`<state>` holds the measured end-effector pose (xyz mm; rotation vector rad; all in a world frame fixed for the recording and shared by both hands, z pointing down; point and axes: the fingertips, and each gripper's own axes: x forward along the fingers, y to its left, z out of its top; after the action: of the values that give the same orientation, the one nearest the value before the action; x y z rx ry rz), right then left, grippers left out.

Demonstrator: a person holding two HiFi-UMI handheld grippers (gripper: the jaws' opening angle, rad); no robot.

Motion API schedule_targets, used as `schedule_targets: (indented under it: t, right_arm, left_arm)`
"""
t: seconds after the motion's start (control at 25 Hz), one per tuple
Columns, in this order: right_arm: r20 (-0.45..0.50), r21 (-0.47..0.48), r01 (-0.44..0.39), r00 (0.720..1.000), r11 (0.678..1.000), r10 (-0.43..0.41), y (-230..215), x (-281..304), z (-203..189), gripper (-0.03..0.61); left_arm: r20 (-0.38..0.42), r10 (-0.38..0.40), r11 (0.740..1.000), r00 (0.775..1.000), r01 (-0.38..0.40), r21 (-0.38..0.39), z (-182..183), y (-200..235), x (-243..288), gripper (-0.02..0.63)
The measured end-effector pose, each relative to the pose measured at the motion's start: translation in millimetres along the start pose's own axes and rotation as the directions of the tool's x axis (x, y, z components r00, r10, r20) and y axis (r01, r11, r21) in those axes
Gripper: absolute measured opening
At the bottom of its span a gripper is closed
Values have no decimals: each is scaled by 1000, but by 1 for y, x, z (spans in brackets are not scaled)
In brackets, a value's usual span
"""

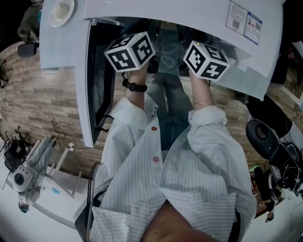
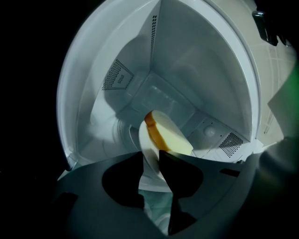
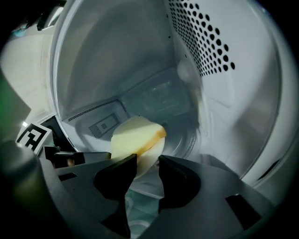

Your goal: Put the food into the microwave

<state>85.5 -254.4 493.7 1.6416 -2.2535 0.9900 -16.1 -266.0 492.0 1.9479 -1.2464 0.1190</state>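
Observation:
A white microwave (image 1: 189, 16) stands with its door (image 1: 92, 90) swung open to the left. Both grippers reach into its cavity; in the head view only their marker cubes (image 1: 130, 51) (image 1: 206, 59) show. Inside, a pale slice of food with an orange crust (image 2: 170, 135) (image 3: 133, 137) lies on a small white plate (image 2: 145, 144) (image 3: 153, 150). My left gripper (image 2: 150, 161) is open and straddles one side of the plate's rim. My right gripper (image 3: 147, 163) is open and straddles the opposite side. The glass turntable (image 3: 140, 210) shows below the jaws.
The cavity walls (image 2: 187, 70) close in on both sides, with vent holes (image 3: 205, 46) on the right wall. A white dish (image 1: 61, 12) sits on the microwave's top. An office chair (image 1: 265, 137) stands at the right, camera gear (image 1: 21, 177) at lower left.

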Motion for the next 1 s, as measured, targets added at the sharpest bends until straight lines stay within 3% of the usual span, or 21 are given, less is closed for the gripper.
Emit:
schedule_targets:
  t: [0.28,0.48,1.0]
  right_arm:
    - [22,-49,43,999,998,-42,-5,4,3,161]
    - [27,-67,61,998,996,-59,-9,2,3,161]
    - [38,-52,64,997,997,-62,-5,-2,0,161]
  left_arm:
    - [11,11,999,1000,-11,45,5,3,4,107]
    - [4,45,992,999,-45,121,5,3,4,121]
    - [21,90,985,996,-92,149,5,13,-4,163]
